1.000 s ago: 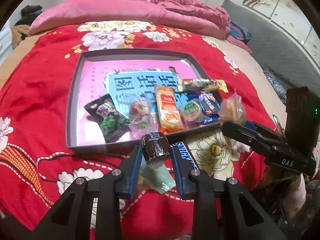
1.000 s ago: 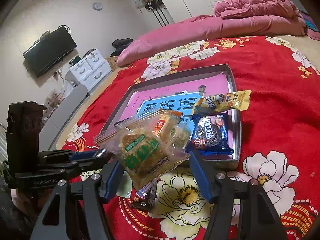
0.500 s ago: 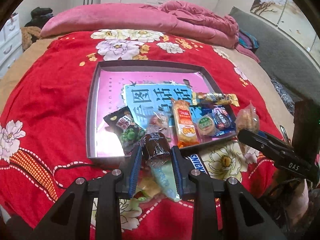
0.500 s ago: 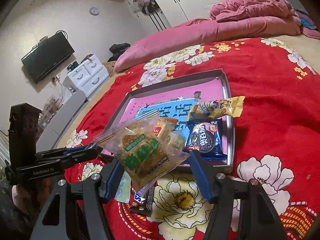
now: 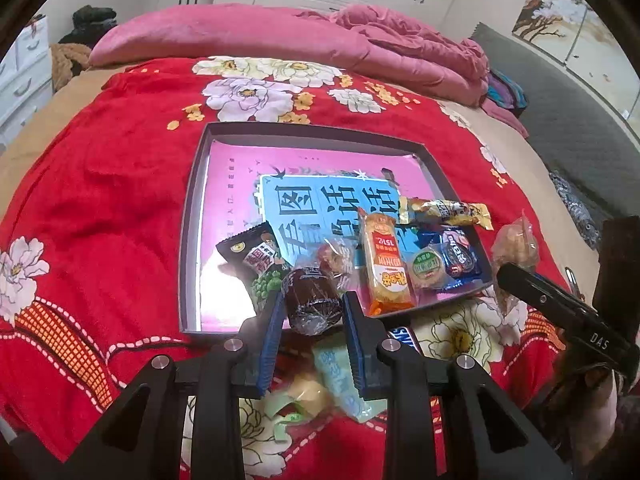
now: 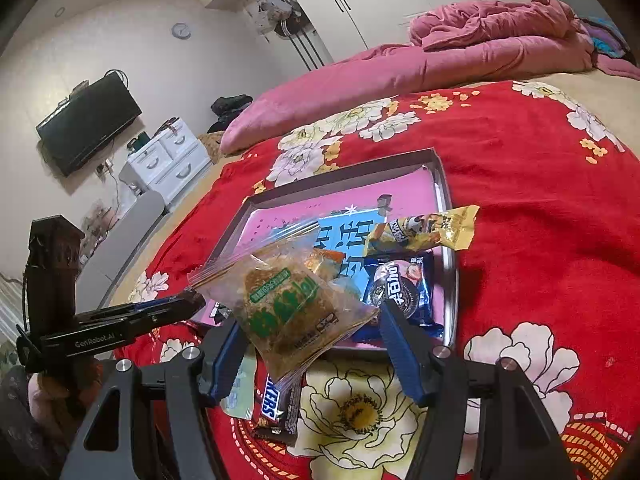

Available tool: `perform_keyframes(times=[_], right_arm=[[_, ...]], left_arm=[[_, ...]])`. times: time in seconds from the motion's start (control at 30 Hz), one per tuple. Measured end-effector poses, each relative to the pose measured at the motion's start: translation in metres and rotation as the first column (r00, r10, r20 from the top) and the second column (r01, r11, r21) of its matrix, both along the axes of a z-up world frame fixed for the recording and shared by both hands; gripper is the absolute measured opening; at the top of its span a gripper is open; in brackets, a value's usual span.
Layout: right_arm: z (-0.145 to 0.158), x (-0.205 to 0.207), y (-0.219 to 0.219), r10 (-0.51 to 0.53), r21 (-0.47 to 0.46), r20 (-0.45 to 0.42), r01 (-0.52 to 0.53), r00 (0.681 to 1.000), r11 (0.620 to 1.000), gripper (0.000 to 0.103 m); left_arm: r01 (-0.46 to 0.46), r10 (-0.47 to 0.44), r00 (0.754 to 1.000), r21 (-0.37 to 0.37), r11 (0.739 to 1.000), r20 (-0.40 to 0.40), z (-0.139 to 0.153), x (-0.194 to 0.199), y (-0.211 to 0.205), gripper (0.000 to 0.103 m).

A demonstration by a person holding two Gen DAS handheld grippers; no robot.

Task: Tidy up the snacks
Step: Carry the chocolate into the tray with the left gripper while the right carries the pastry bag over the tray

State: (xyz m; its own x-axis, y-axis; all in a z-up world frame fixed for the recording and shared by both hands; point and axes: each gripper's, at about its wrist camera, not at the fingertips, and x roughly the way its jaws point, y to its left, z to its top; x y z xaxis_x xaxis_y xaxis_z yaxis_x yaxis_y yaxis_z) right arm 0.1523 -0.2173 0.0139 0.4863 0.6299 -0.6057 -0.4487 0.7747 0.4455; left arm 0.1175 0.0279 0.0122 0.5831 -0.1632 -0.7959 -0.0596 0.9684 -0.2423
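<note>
Both tongs nearer tray (image 5: 192, 216); left tongs (image 5: 310, 312) clamp dark snack (image 5: 310, 300), right tongs (image 6: 308, 320) clamp clear-bagged cake (image 6: 288, 304).

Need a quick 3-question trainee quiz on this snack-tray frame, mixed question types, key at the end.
1. True or false: the left hand-held gripper is shut on a dark brown wrapped snack.
2. Multiple choice: the clear cracker packet in the right hand-held gripper is: A) lying flat in the tray, B) held above the tray's near edge, C) lying on the pillow.
3. Fill in: the Snickers bar lies on the red floral ____, outside the tray.

Key: 1 true; 2 B; 3 blanket.
</note>
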Motion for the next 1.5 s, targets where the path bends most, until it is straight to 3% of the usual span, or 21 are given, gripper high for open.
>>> perform_keyframes(times=[1.23,1.5], right_arm=[[-0.004,0.022,-0.002,-0.072,-0.006,-0.019,0.072,0.997,0.997,0.065],[-0.005,0.025,-0.001,-0.097,-0.064,-0.005,0.097,0.995,0.993,0.065]], left_arm=[[-0.013,0.015,0.999,0.024,1.0,-0.052,-0.024,0.033,-0.012,0.031],[-0.014,0.015,0.998,0.024,1.0,-0.059,-0.026,0.037,-0.015,0.031]])
